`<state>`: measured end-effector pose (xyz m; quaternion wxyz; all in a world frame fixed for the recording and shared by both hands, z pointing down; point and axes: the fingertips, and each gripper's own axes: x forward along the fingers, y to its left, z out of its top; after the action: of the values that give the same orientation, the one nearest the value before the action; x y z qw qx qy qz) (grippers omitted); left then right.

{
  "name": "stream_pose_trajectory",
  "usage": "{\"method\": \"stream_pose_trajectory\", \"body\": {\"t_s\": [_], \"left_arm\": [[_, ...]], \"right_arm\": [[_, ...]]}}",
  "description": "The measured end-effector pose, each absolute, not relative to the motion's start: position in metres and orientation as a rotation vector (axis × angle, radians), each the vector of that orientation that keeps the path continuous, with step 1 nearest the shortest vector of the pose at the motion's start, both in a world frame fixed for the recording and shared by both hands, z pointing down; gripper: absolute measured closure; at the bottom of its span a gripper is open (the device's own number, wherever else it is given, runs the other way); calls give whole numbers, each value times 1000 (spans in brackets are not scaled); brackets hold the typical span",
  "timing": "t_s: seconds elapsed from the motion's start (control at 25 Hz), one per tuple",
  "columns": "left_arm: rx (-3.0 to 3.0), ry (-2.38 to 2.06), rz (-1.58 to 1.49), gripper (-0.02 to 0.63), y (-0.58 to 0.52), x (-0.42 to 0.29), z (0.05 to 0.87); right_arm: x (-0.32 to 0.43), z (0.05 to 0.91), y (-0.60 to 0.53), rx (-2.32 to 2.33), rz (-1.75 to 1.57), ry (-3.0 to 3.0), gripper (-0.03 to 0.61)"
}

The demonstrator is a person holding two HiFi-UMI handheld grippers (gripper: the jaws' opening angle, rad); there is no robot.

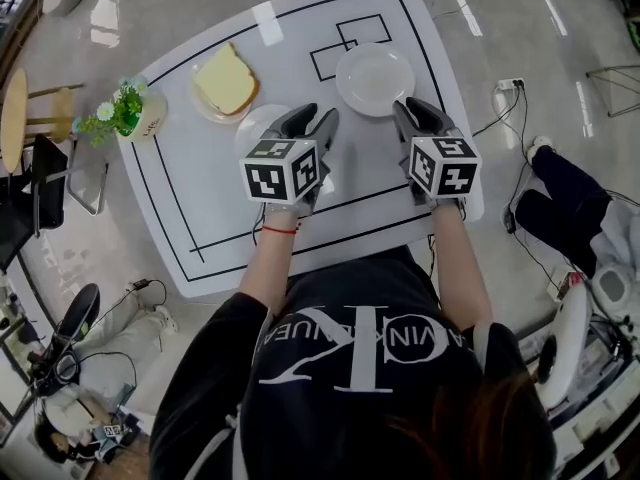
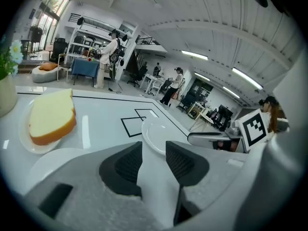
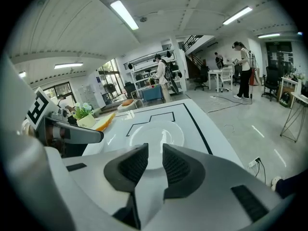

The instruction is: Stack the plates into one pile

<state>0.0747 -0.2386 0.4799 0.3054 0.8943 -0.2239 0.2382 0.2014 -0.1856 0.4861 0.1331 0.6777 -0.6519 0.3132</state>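
Observation:
An empty white plate (image 1: 374,78) lies at the back right of the white table (image 1: 200,228), over a black outlined box. A second empty plate (image 1: 258,122) lies left of it, partly hidden by my left gripper (image 1: 312,123), which hovers over its right edge with the jaws open and nothing between them. My right gripper (image 1: 420,111) is at the near edge of the right plate (image 3: 156,136), open and empty. A third plate (image 1: 212,108) carries a slice of bread (image 1: 226,80). In the left gripper view the right plate (image 2: 154,134) lies ahead and the bread (image 2: 50,115) to the left.
A potted plant (image 1: 128,111) stands at the table's left corner. Chairs (image 1: 50,158) stand left of the table. On the floor to the right lie a power strip (image 1: 510,85) and cables, and a seated person's legs (image 1: 560,183) show there.

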Motion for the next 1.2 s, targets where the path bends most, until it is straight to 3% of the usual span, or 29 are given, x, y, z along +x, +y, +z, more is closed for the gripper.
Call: {"method": "stream_pose_trajectory", "body": {"t_s": [0.72,1.2], "left_arm": [[2302,-665,663,428,-268,122,503],[2264,-659,1000,409,-271,139,526]], "right_arm": [[257,511,-219,1860,950,-1877,463],[261,520,-228,1788,979,-1872,453]]}}
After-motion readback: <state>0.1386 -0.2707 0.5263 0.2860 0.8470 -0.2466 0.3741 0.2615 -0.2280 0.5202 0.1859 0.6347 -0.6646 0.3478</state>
